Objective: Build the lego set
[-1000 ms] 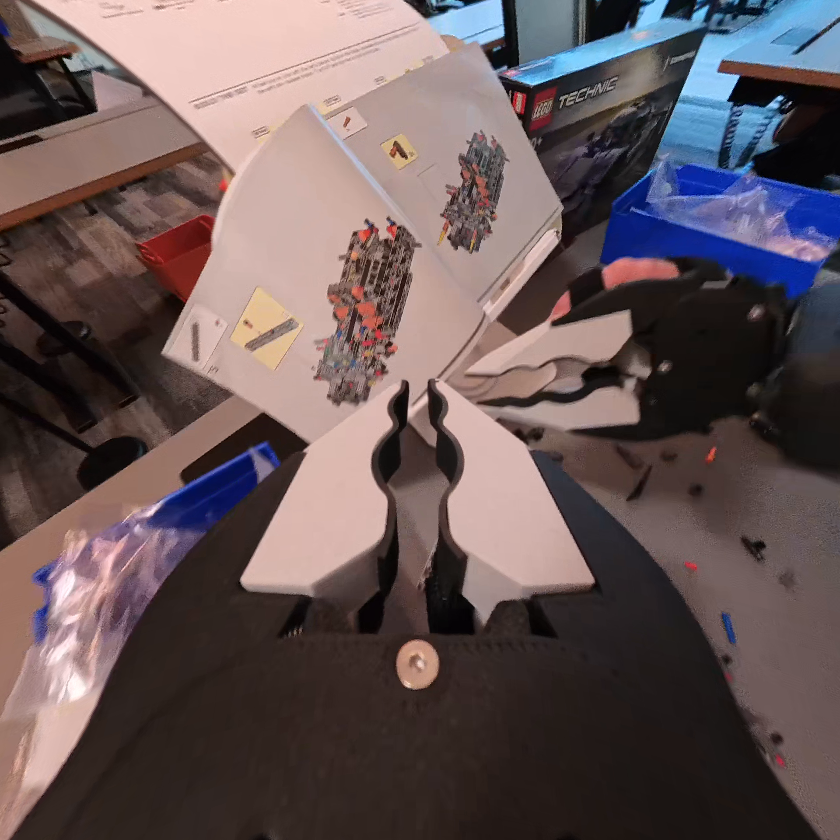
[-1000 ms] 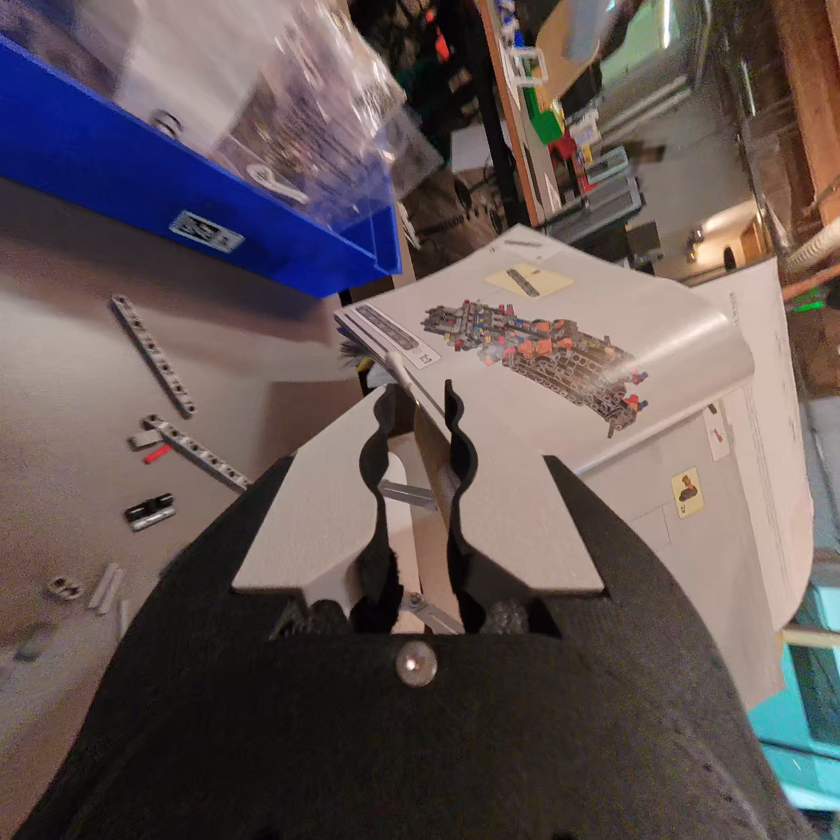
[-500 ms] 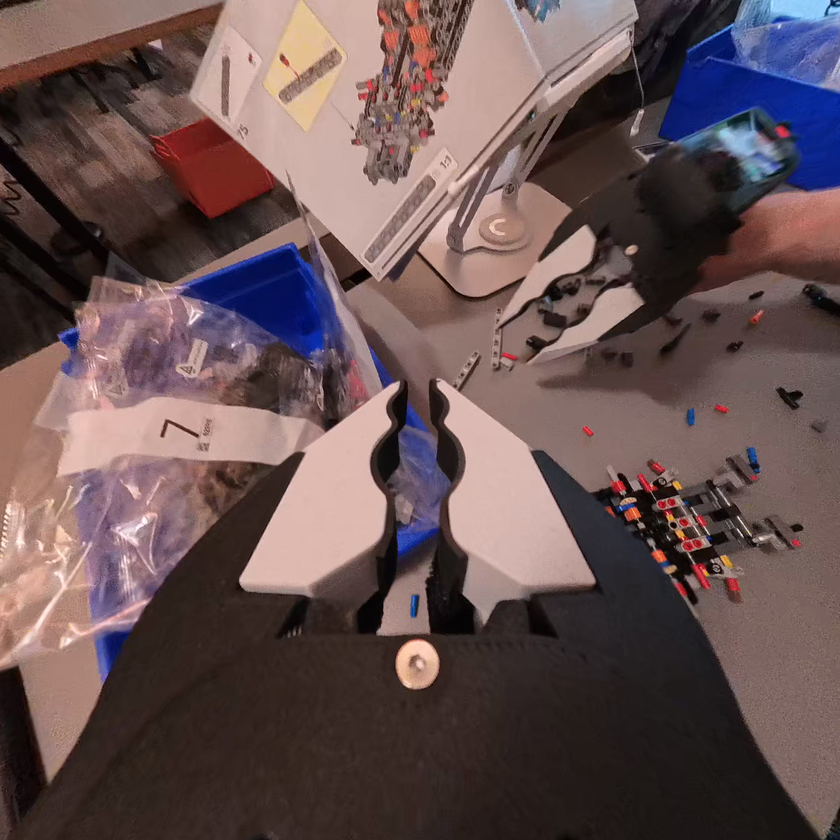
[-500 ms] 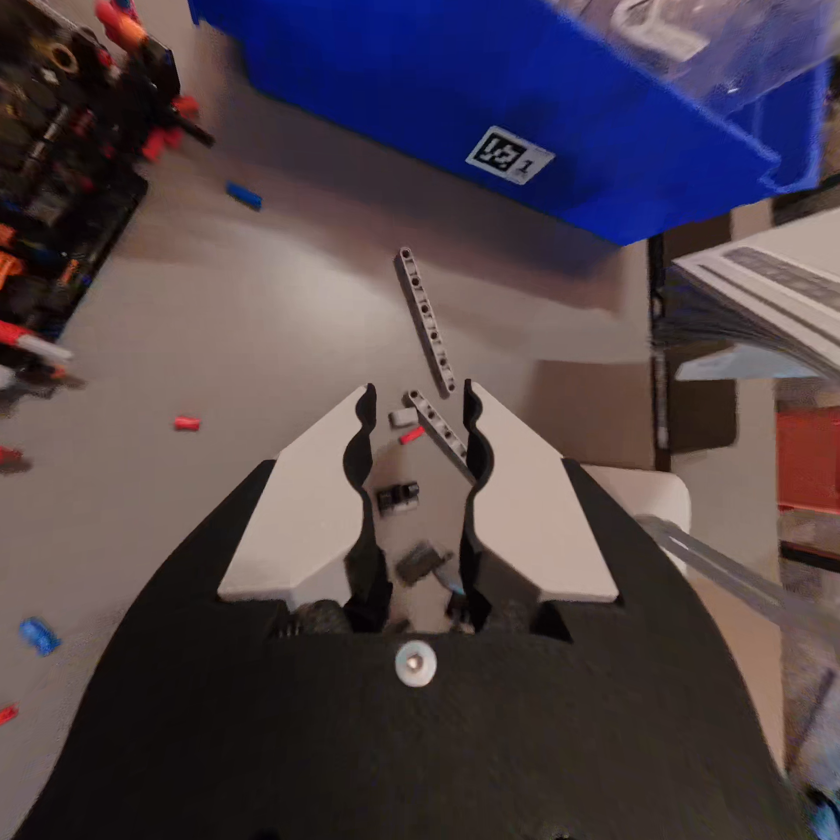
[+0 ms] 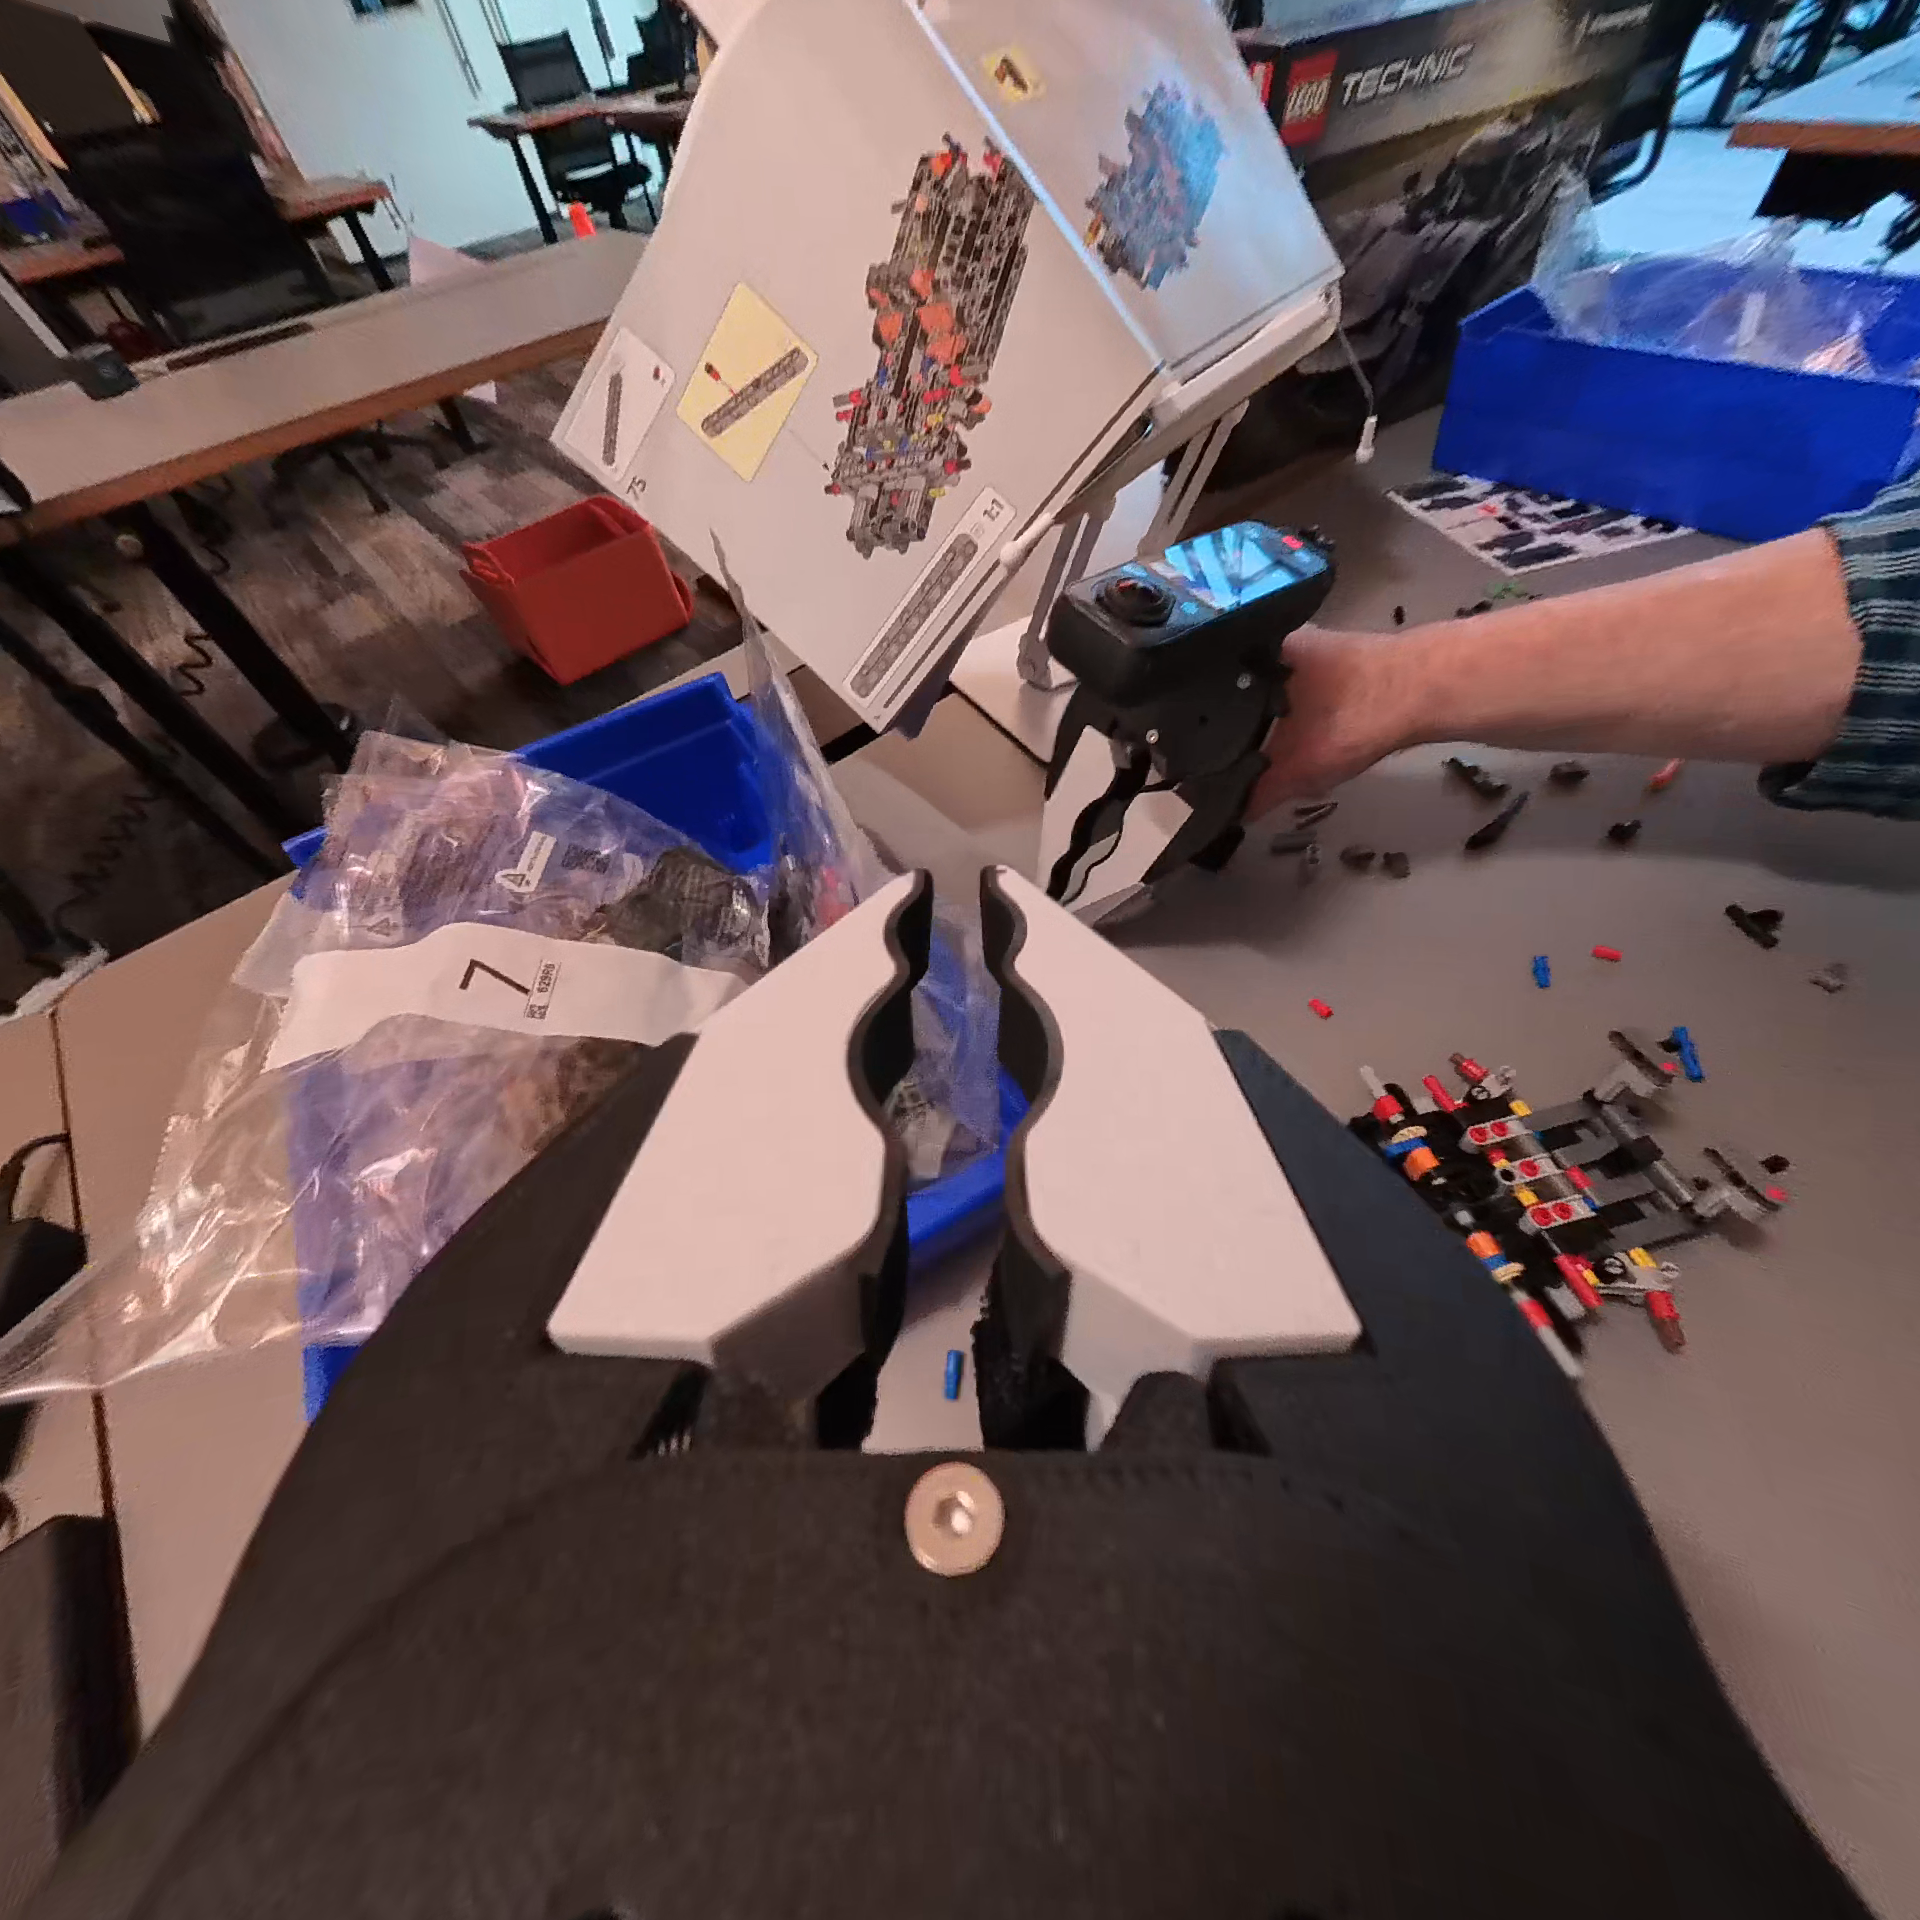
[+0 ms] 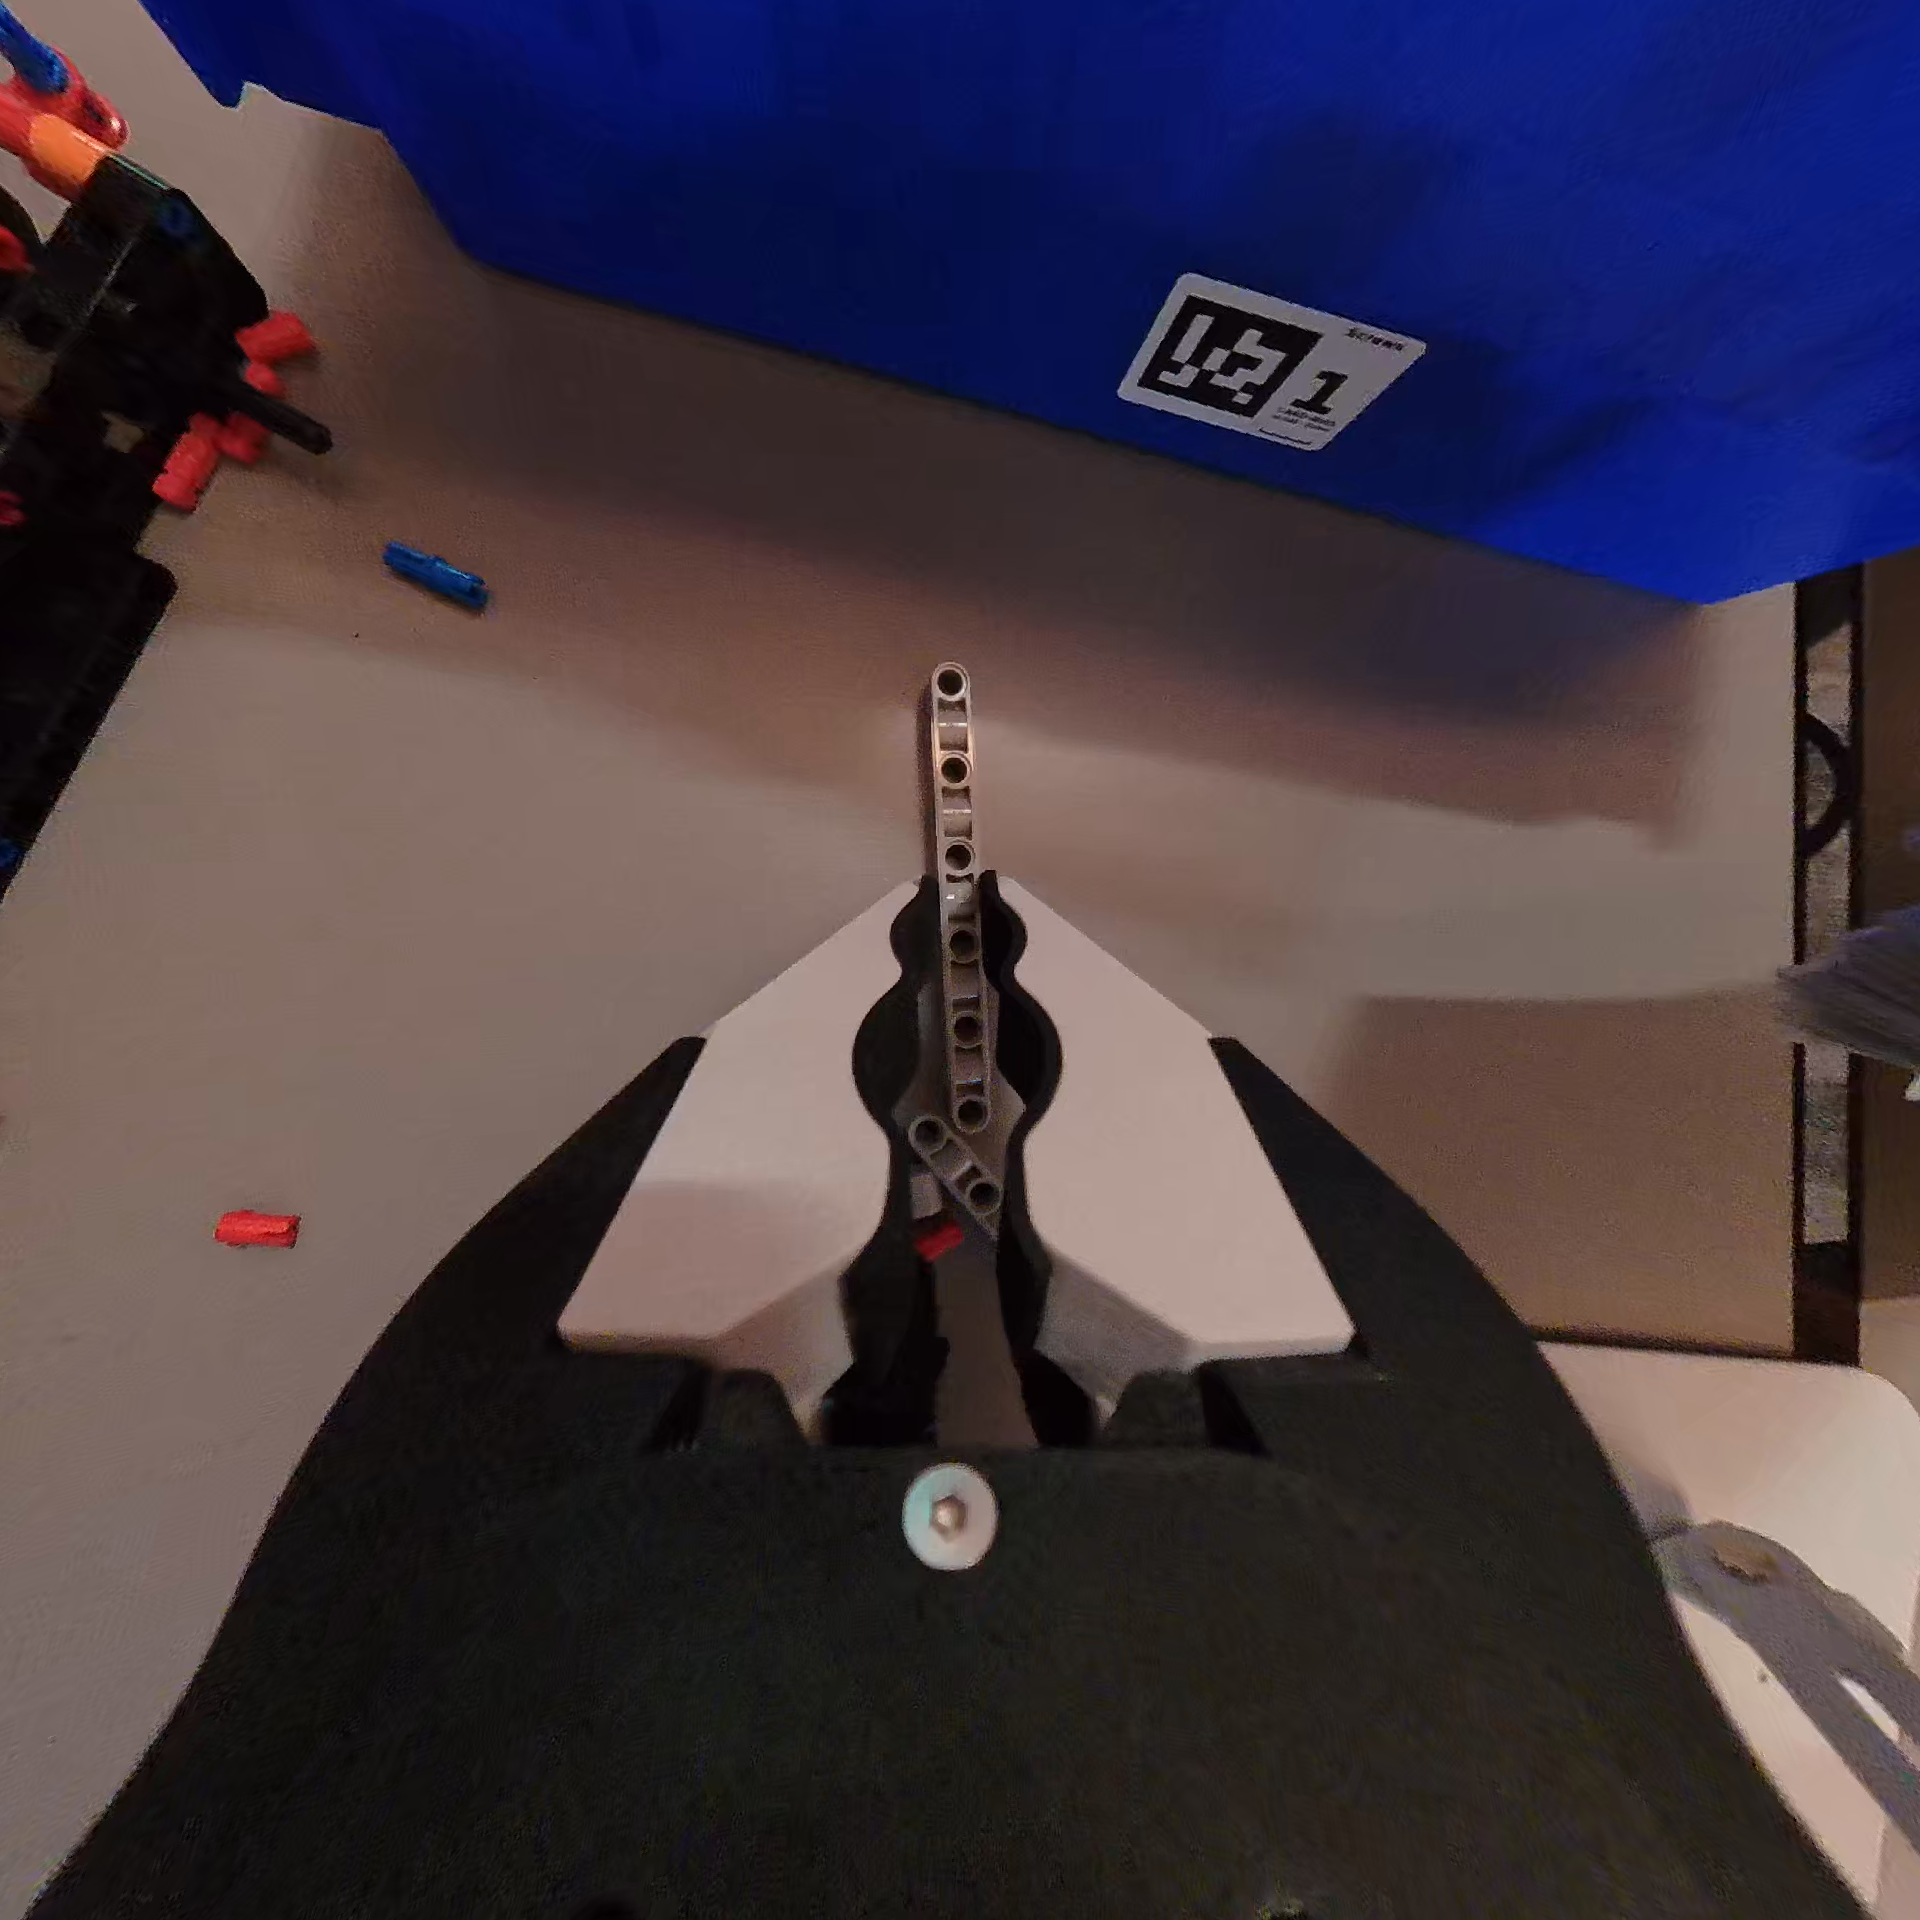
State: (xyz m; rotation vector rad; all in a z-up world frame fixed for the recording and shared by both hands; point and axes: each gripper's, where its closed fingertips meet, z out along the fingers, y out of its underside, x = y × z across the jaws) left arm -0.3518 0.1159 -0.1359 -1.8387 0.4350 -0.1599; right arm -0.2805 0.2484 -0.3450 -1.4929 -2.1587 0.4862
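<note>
My right gripper (image 6: 956, 883) points down at the grey table and is shut on a long grey holed beam (image 6: 951, 769) that sticks out past its tips. A second grey beam (image 6: 956, 1164) and a red pin (image 6: 940, 1242) lie under its fingers. In the left wrist view the right gripper (image 5: 1117, 883) is held by a hand beside the booklet stand. My left gripper (image 5: 954, 888) is shut and empty, above a blue bin (image 5: 665, 748) of parts bags. The partly built black model (image 5: 1538, 1174) lies to its right, and shows at the right wrist view's left edge (image 6: 94, 343).
An open instruction booklet (image 5: 935, 343) stands on a white stand. A second blue bin (image 5: 1662, 416) and the set's box (image 5: 1455, 125) sit at the back right. Loose pins (image 5: 1538, 971) and black parts dot the table. A red bin (image 5: 582, 592) is on the floor. There is about 25 centimeters between the tips of the two grippers. The left gripper is farther from the red pin (image 6: 940, 1242), some 30 centimeters, than the right, some 7 centimeters. The partly built black model (image 5: 1538, 1174) is about 20 centimeters from my right fingertips.
My right gripper came down from the booklet to the table and closed on the long grey beam. My left gripper swung down from the booklet to above the bags, still shut.
</note>
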